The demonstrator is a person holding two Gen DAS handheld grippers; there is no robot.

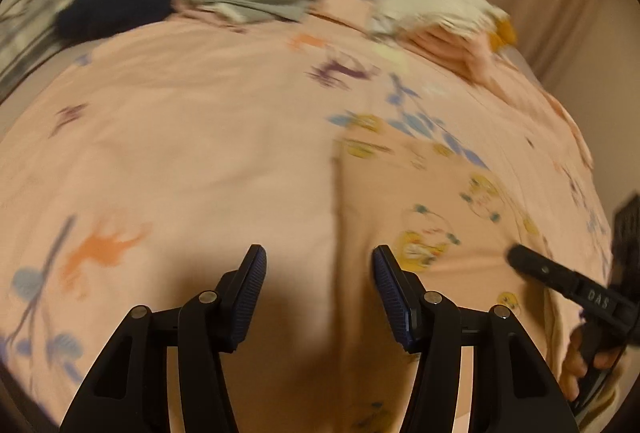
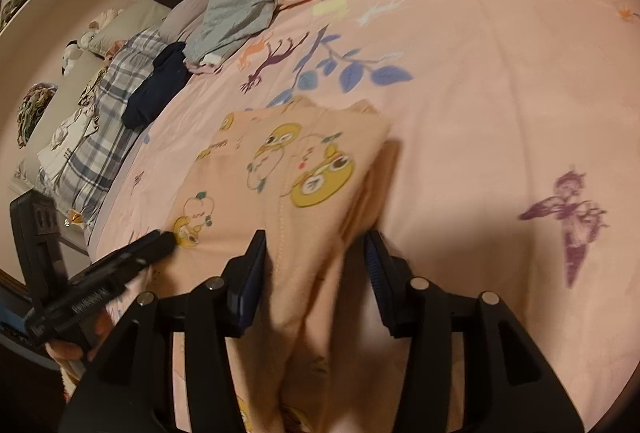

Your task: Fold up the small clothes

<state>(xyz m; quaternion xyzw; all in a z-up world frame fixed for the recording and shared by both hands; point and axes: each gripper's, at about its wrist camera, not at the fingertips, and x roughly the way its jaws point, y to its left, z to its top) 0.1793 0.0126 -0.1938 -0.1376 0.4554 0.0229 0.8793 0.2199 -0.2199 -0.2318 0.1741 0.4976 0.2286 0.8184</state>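
On the pink bedspread (image 2: 480, 73) I see the peach printed garment (image 2: 280, 169) lying partly folded; my right gripper (image 2: 314, 257) straddles its raised fold, jaws released; left gripper (image 1: 320, 273) jaws released, holding nothing.

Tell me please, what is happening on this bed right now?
A person is folding a small pink garment with yellow cartoon prints on a pink bedspread. The right gripper has its jaws open around a raised fold of it. The left gripper is open over the garment's edge. Other clothes lie further back.
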